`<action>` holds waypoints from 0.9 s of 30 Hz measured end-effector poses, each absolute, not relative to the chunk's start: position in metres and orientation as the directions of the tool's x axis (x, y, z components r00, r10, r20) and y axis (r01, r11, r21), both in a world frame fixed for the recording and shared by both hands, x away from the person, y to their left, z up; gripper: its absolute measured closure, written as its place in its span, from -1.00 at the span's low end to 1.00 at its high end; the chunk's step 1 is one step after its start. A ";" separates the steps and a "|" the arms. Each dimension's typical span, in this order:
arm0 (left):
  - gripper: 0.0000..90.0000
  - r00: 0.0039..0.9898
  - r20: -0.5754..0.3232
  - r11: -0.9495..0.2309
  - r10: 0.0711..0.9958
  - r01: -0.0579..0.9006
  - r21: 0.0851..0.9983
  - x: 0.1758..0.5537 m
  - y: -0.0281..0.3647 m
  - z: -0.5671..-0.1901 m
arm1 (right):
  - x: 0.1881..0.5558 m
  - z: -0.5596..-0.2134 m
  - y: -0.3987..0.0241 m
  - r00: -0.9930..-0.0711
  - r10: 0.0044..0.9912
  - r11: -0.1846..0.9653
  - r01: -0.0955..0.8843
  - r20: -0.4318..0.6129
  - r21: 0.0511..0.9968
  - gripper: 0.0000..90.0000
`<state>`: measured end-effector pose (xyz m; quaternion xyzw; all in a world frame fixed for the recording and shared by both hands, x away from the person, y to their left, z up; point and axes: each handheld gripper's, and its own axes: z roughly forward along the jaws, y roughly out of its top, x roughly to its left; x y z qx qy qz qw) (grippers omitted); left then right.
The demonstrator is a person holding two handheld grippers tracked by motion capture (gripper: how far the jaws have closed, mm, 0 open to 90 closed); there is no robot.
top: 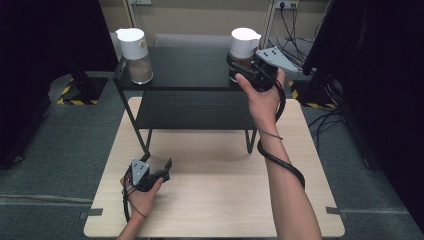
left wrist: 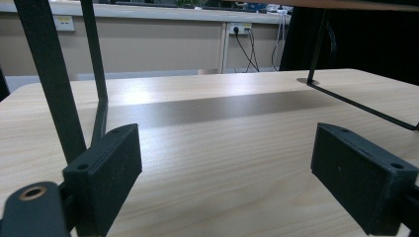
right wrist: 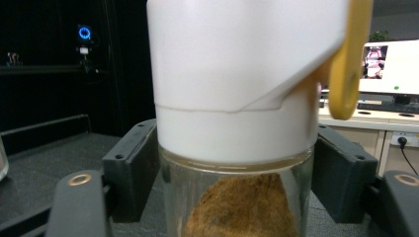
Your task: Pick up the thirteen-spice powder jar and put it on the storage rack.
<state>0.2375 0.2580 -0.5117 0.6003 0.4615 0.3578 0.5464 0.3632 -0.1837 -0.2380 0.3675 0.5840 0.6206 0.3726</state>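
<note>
the upright jar (right wrist: 237, 197) on the black shelf (top: 190, 67) is bracketed by the right gripper (top: 240, 70), jaws slightly apart, grip uncertain.

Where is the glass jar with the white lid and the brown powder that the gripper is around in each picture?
High view: the jar stands at the right end of the black shelf's top, with the right gripper around it.
Left gripper view: the jar is not in it.
Right gripper view: the jar is in the middle, very close, between the two black jaws.
Shared landmark: the black shelf.
</note>
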 end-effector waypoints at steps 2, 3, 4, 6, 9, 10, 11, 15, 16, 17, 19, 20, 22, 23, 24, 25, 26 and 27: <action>-0.74 0.318 -0.074 0.022 0.945 0.163 0.986 0.238 0.258 -0.512 | 0.362 -0.238 -0.186 -0.452 0.891 -0.053 -0.035 0.032 0.998 -0.51; -0.74 0.319 -0.070 0.019 0.945 0.159 0.987 0.238 0.258 -0.512 | 0.362 -0.238 -0.187 -0.455 0.890 -0.060 -0.035 0.037 0.998 -0.53; -0.74 0.319 -0.070 0.020 0.945 0.158 0.987 0.238 0.257 -0.512 | 0.362 -0.237 -0.188 -0.459 0.887 -0.063 -0.032 0.042 0.997 -0.57; -0.74 0.319 -0.069 0.019 0.945 0.158 0.987 0.238 0.257 -0.512 | 0.361 -0.236 -0.190 -0.462 0.886 -0.059 -0.026 0.040 0.998 -0.63; -0.74 0.320 -0.068 0.018 0.945 0.156 0.988 0.238 0.257 -0.512 | 0.358 -0.237 -0.193 -0.474 0.880 -0.063 -0.023 0.045 0.998 -0.67; -0.74 0.319 -0.068 0.018 0.945 0.157 0.987 0.237 0.257 -0.512 | 0.358 -0.237 -0.193 -0.475 0.879 -0.064 -0.024 0.045 0.998 -0.68; -0.74 0.319 -0.068 0.018 0.945 0.157 0.987 0.237 0.257 -0.512 | 0.357 -0.238 -0.195 -0.480 0.876 -0.065 -0.021 0.047 0.998 -0.70; -0.74 0.320 -0.068 0.017 0.945 0.158 0.987 0.238 0.257 -0.512 | 0.352 -0.241 -0.200 -0.493 0.868 -0.075 -0.018 0.056 0.997 -0.71; -0.74 0.320 -0.067 0.017 0.945 0.158 0.987 0.238 0.257 -0.512 | 0.350 -0.242 -0.201 -0.496 0.867 -0.075 -0.020 0.055 0.997 -0.71; -0.74 0.319 -0.067 0.016 0.945 0.158 0.987 0.238 0.257 -0.512 | 0.349 -0.243 -0.202 -0.500 0.865 -0.072 -0.023 0.051 0.997 -0.71; -0.74 0.320 -0.065 0.015 0.945 0.156 0.988 0.237 0.257 -0.512 | 0.346 -0.246 -0.204 -0.506 0.861 -0.071 -0.022 0.050 0.997 -0.71; -0.74 0.320 -0.064 0.014 0.945 0.155 0.988 0.237 0.257 -0.512 | 0.344 -0.247 -0.205 -0.509 0.859 -0.071 -0.020 0.051 0.997 -0.71; -0.74 0.320 -0.064 0.014 0.945 0.156 0.988 0.237 0.257 -0.512 | 0.341 -0.250 -0.207 -0.514 0.857 -0.064 -0.019 0.046 0.998 -0.71; -0.74 0.319 -0.064 0.014 0.946 0.155 0.988 0.237 0.256 -0.512 | 0.340 -0.251 -0.208 -0.514 0.857 -0.061 -0.021 0.041 0.998 -0.71; -0.74 0.319 -0.064 0.014 0.945 0.156 0.988 0.237 0.256 -0.512 | 0.338 -0.252 -0.210 -0.516 0.856 -0.058 -0.024 0.037 0.998 -0.71; -0.74 0.319 -0.064 0.014 0.945 0.156 0.988 0.237 0.256 -0.512 | 0.336 -0.253 -0.211 -0.518 0.854 -0.056 -0.026 0.034 0.998 -0.71; -0.74 0.319 -0.064 0.014 0.945 0.156 0.988 0.237 0.256 -0.512 | 0.334 -0.254 -0.212 -0.520 0.854 -0.053 -0.029 0.030 0.998 -0.71; -0.74 0.319 -0.063 0.013 0.946 0.156 0.988 0.237 0.256 -0.512 | 0.332 -0.254 -0.213 -0.523 0.852 -0.051 -0.030 0.027 0.998 -0.71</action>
